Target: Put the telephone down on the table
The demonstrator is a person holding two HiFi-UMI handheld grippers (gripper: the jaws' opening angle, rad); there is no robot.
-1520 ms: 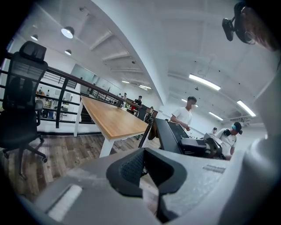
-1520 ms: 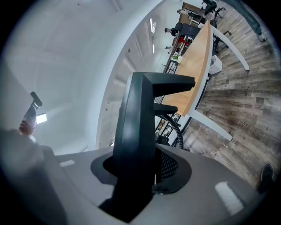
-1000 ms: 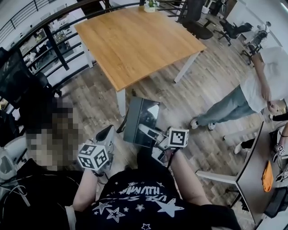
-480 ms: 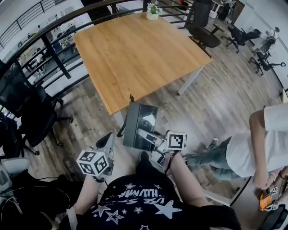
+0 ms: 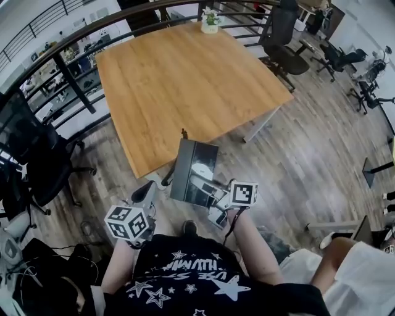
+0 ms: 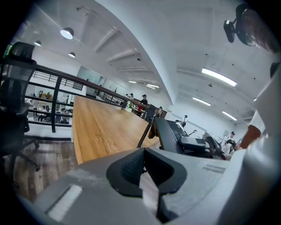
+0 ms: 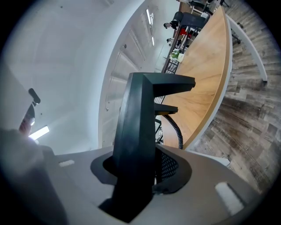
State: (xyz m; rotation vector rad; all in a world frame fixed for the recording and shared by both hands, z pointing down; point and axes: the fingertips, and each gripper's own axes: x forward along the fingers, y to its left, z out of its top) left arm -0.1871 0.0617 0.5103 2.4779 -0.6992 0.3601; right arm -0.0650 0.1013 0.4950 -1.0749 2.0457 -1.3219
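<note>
A dark grey desk telephone (image 5: 194, 170) hangs in the air just short of the wooden table's (image 5: 185, 74) near corner, and my right gripper (image 5: 208, 189) is shut on its edge. In the right gripper view the telephone (image 7: 138, 132) stands on edge between the pads of my right gripper (image 7: 149, 171), its coiled cord (image 7: 174, 126) hanging beside it. My left gripper (image 5: 145, 194) is lower left of the phone, apart from it. Seen from the left gripper view, my left gripper (image 6: 147, 169) has its jaws together with nothing in them, and the telephone (image 6: 175, 134) is to its right.
Black office chairs (image 5: 37, 154) stand left of the table, another (image 5: 284, 43) at its far right. A dark railing (image 5: 74, 37) runs behind the table. A small potted plant (image 5: 210, 17) sits on the far edge. A person in white (image 5: 345, 271) is at lower right.
Both grippers and the phone have moved forward toward the table, whose near corner now lies just ahead. The grip on the phone is unchanged. The bystander has shifted to the lower right.
</note>
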